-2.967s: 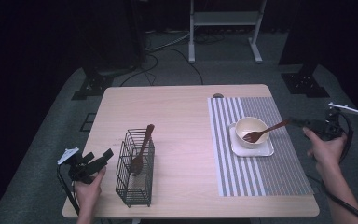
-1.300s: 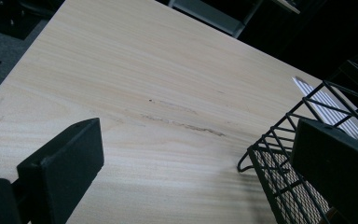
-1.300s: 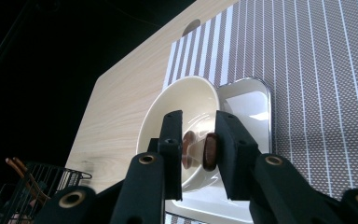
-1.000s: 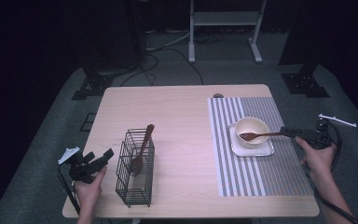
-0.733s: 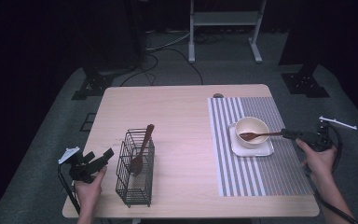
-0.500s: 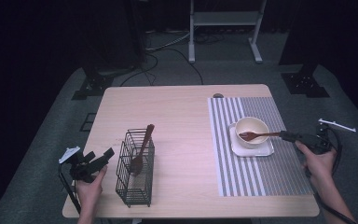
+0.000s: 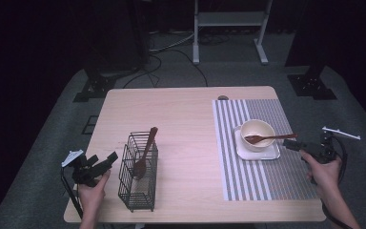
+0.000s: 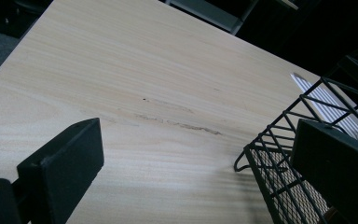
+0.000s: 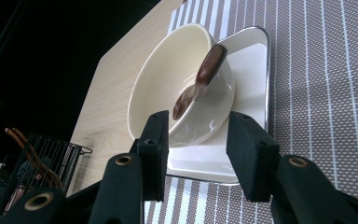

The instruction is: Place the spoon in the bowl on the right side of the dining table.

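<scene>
The right gripper (image 7: 293,144), held in the person's right hand at the table's 3 o'clock edge, has its jaws parted, with the handle end of a wooden spoon (image 7: 266,139) just at their tips; whether a pad touches it cannot be told. In the right gripper view the spoon (image 9: 200,80) leans on the rim of a cream bowl (image 9: 168,88), which sits on a white plate (image 9: 254,84) on a striped mat (image 9: 326,70). The step in hand looks like releasing the spoon into the bowl or starting to grasp it; which one cannot be told. The next move calls for either a clean backing-off toward 3 o'clock or a square closing on the handle. At 8 o'clock, the left gripper (image 7: 100,164) hangs open beside a wire basket (image 7: 138,179) holding a second spoon (image 7: 144,155). Compared with three seconds ago, the right gripper has come down and in, and the spoon's handle lies lower, nearer level; the left has not moved.
</scene>
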`<state>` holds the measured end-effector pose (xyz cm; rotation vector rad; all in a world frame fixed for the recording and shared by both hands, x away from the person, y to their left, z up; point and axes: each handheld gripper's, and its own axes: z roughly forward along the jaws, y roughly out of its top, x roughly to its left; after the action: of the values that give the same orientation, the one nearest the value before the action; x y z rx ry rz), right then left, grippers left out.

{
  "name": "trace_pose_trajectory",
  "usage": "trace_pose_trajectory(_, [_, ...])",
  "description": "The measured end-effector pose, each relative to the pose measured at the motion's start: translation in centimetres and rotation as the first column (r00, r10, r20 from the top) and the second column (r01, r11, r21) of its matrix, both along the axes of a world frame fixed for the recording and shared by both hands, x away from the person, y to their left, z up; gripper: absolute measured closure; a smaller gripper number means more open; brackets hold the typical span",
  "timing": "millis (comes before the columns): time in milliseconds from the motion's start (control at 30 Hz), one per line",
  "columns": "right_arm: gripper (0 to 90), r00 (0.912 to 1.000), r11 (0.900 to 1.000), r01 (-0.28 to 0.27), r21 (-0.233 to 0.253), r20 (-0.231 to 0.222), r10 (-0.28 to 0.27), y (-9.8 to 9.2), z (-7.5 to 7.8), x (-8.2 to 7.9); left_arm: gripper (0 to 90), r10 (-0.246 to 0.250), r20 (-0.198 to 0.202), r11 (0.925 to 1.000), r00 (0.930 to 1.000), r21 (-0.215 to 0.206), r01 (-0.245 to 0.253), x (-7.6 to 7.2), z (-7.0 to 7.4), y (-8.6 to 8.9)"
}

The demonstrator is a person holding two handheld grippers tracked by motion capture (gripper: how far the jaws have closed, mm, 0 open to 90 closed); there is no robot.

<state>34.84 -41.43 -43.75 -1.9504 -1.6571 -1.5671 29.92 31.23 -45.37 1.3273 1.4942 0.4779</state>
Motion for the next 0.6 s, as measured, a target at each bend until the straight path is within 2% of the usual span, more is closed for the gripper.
trace_pose_trajectory(600, [56.4,0.9990,0.999,-0.044,-0.006,-0.003,0.044,1.07,-0.73,-0.72,1.7,0.007,-0.002,1.0000,1.0000,0.002,-0.007,-0.22,-0.03,0.18])
